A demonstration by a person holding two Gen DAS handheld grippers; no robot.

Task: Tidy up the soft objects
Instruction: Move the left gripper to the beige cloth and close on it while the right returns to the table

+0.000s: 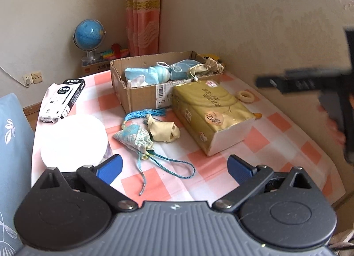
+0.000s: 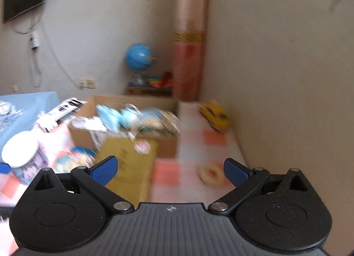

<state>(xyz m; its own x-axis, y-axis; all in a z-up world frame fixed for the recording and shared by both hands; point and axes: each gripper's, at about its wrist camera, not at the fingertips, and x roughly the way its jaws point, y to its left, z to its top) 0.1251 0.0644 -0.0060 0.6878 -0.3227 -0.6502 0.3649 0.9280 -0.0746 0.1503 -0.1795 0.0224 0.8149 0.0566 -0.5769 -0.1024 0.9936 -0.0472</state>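
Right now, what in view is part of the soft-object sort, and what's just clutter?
Job:
cardboard box holding masks and a pouch
patterned sachet
cream cloth pouch
cream scrunchie
left tool and right tool, both open and empty

Clutter:
gold tissue pack
globe
pen box
white lid
yellow toy car

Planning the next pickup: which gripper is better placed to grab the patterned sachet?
Left. The left gripper is open directly over the sachet; the right gripper faces the ring.
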